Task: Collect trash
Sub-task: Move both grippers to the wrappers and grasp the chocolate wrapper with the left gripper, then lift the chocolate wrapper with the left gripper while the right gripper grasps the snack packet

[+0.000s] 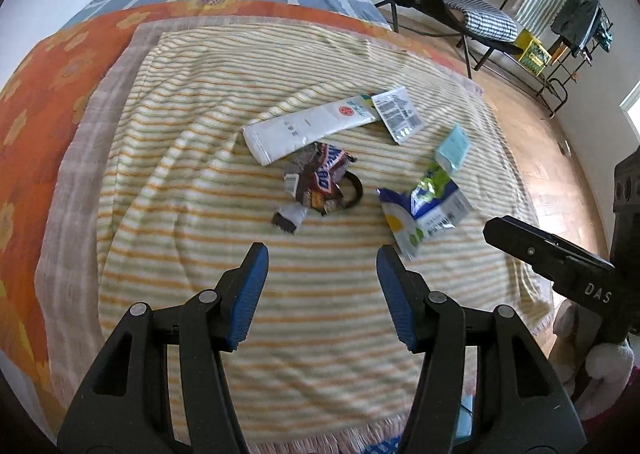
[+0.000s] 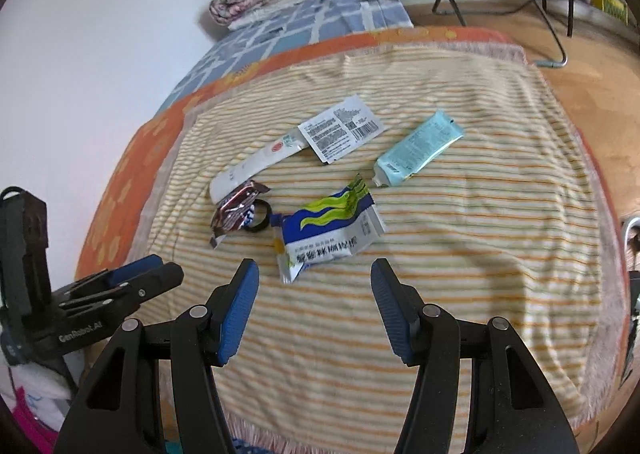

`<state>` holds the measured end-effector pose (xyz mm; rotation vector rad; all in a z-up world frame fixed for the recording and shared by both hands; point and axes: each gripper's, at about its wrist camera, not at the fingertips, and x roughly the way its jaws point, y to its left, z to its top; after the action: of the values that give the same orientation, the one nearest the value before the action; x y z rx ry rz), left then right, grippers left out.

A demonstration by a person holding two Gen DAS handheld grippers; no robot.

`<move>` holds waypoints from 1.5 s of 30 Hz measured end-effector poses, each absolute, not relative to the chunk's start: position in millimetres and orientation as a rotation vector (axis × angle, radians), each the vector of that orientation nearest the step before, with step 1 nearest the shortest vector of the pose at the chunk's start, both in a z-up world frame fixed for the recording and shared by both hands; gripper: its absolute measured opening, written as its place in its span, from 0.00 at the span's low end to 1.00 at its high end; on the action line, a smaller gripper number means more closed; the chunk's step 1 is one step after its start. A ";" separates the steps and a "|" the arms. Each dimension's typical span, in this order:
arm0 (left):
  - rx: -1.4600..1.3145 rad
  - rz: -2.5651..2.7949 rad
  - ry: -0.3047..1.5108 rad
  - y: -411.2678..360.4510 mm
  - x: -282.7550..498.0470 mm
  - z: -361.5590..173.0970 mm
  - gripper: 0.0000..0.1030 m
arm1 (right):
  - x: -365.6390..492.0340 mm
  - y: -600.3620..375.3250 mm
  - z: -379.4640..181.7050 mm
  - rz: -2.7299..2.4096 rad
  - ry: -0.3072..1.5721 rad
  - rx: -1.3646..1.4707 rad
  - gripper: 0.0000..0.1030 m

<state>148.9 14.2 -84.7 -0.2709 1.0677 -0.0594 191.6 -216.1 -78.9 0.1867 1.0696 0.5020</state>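
Trash lies scattered on the striped blanket (image 1: 168, 158) that covers the bed: a blue-and-white snack pouch (image 2: 330, 232) nearest my right gripper (image 2: 314, 308), a crumpled brown candy wrapper (image 1: 322, 182) just ahead of my left gripper (image 1: 322, 294), a long white packet (image 1: 308, 126) touching a printed sachet (image 1: 398, 114), and a pale blue tube (image 2: 420, 148) further out. I hold both grippers wide open and empty above the blanket, short of the litter. I judge the main risk to be pinching the soft, wrinkled blanket along with a flat wrapper, which would drag the cloth and shift the other pieces. The candy wrapper overlaps a dark ring (image 2: 260, 218) and sits against the white packet, so a careless close there may take the wrong item or tear the foil. A separate torn scrap (image 1: 290, 216) is small and easily missed. I see no bin or bag in either view, so I cannot tell where collected pieces go.
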 end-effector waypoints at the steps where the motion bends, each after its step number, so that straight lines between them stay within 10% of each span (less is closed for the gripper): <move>1: -0.268 -0.057 1.070 15.1 153.8 -87.3 0.56 | 195.2 -214.4 -81.7 0.502 1.074 0.185 0.56; 22: -0.276 -0.059 1.076 17.6 199.1 -112.5 0.52 | 247.1 -227.3 -130.2 0.488 1.175 0.417 0.55; 35: -0.265 -0.073 1.089 16.4 203.7 -120.2 0.16 | 252.6 -216.7 -136.7 0.482 1.193 0.404 0.20; 45: -0.250 -0.060 1.075 16.2 199.5 -117.4 0.11 | 249.8 -211.8 -123.0 0.483 1.143 0.353 0.03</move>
<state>199.5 16.2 -117.4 -0.2500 1.0752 -0.0605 249.8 -211.8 -123.0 0.3532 1.1430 0.4834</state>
